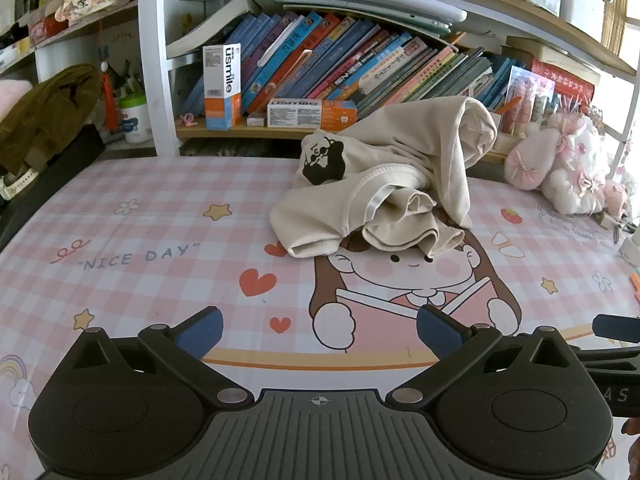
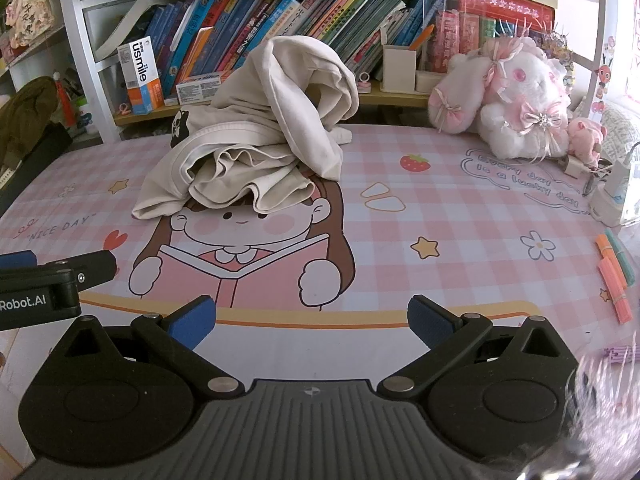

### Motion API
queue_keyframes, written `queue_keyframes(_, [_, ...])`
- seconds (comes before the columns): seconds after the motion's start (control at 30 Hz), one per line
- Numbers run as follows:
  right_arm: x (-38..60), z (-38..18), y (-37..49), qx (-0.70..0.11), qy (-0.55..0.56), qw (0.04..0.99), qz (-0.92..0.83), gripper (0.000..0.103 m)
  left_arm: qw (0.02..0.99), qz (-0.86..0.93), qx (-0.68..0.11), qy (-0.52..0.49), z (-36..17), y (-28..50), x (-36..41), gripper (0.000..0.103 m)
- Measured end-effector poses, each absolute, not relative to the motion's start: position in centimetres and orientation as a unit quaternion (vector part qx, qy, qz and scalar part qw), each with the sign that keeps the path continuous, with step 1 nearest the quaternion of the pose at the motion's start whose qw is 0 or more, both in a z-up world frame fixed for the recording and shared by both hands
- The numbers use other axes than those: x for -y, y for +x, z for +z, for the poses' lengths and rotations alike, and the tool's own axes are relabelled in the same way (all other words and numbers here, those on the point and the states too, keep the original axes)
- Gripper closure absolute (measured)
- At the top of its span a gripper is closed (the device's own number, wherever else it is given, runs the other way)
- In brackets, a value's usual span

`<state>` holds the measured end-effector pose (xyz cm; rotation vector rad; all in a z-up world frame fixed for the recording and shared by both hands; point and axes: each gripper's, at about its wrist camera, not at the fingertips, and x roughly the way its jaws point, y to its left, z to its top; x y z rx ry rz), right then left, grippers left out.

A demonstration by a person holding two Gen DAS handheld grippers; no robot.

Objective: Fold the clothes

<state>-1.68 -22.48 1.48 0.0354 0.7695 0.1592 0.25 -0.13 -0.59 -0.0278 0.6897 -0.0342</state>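
Note:
A cream garment (image 1: 384,184) with a black cartoon print lies crumpled in a heap on the pink checked desk mat (image 1: 160,240), near the back by the shelf. One part of it stands up in a peak. In the right wrist view the same heap (image 2: 260,136) sits left of centre. My left gripper (image 1: 320,330) is open, well short of the cloth, with nothing between its blue pads. My right gripper (image 2: 312,322) is open too and holds nothing. The left gripper's tip (image 2: 60,272) shows at the left edge of the right wrist view.
A shelf of books (image 1: 340,64) runs along the back of the desk. A white and pink plush rabbit (image 2: 516,104) sits at the back right. A white charger (image 2: 616,196) and coloured sticks (image 2: 616,276) lie at the right edge. A brown jacket (image 1: 44,116) hangs at the left.

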Motion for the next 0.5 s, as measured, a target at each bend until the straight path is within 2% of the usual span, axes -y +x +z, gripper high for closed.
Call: queue_keyframes(0.5, [22.48, 1.39, -1.65, -0.377, 0.018, 0.923, 0.08, 0.0, 0.947, -0.022, -0.322, -0.008, -0.39, -0.09, 0.2, 0.0])
